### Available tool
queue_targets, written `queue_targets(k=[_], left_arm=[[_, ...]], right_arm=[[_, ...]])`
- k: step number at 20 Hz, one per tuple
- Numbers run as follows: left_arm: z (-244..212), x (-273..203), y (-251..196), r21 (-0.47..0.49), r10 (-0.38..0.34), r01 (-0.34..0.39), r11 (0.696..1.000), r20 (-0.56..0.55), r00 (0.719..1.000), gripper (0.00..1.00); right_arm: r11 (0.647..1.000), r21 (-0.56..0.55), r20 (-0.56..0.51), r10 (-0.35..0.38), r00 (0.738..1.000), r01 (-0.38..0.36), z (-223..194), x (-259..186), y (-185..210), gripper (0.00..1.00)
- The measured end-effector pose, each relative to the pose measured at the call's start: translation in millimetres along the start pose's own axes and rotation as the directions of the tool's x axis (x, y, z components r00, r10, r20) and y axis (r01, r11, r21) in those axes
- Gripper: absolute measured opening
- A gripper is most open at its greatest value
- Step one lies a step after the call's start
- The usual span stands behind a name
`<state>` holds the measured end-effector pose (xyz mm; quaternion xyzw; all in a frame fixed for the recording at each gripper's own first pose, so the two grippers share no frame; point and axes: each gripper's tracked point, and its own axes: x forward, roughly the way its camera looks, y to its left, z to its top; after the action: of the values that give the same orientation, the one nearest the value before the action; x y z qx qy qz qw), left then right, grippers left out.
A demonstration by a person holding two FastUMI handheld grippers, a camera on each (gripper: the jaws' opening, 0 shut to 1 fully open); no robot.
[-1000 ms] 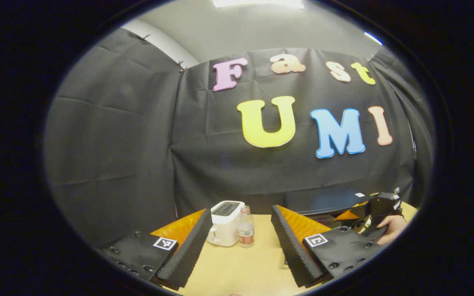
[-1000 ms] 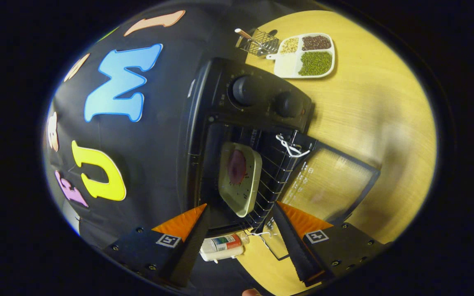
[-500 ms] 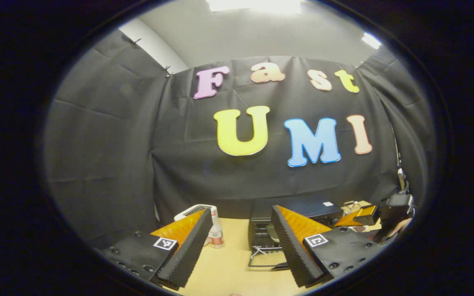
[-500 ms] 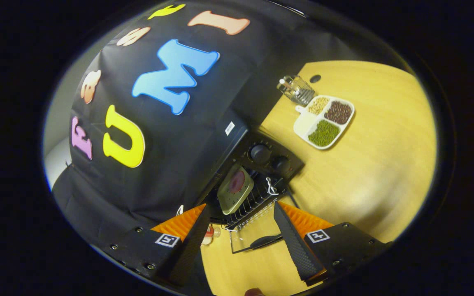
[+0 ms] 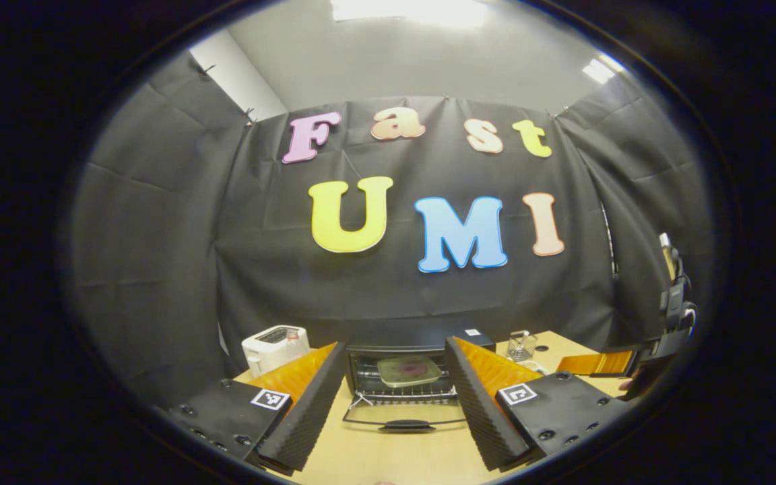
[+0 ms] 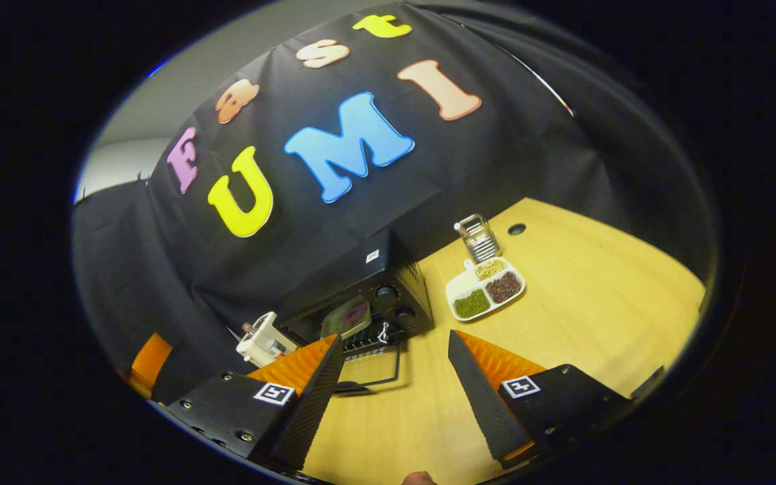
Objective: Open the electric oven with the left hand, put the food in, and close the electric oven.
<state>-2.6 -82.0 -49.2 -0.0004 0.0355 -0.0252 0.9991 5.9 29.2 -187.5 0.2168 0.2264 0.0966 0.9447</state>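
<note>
Two grippers, left gripper (image 5: 395, 397) and right gripper (image 6: 391, 394), jaws apart and empty; food (image 5: 408, 369) rests inside the oven (image 5: 401, 377), door (image 5: 401, 421) lowered for closing.

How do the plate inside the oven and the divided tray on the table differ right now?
The pale square plate sits on the rack inside the open black oven; the white divided tray rests on the wooden table beside it. The plate carries one reddish item, the tray three separate heaps of beans or grains. Both lie flat.
</note>
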Motion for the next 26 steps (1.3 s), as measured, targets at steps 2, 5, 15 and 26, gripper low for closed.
queue_targets(k=[2, 5, 15, 26], left_arm=[[-8, -10, -6, 0.009, 0.003, -0.003, 1.0, -0.015, 1.0, 1.0], [-17, -27, -8, 0.001, 0.002, -0.002, 1.0, -0.034, 0.999, 1.0], [-43, -54, 33, -0.005, -0.015, 0.015, 1.0, -0.086, 0.996, 1.0], [-17, -45, 74, -0.011, -0.015, 0.015, 1.0, -0.028, 0.999, 0.97]], right_arm=[[0.994, -0.107, 0.02, 0.003, 1.0, -0.001, 1, -19, -4, 0.96], [0.975, -0.224, 0.06, 0.014, 0.998, 0.0, 5, -39, -1, 0.96], [0.915, -0.393, 0.261, 0.01, 0.965, 0.097, 22, -88, 34, 0.98], [0.927, -0.349, 0.279, -0.037, 0.959, 0.137, 31, -80, 50, 0.98]])
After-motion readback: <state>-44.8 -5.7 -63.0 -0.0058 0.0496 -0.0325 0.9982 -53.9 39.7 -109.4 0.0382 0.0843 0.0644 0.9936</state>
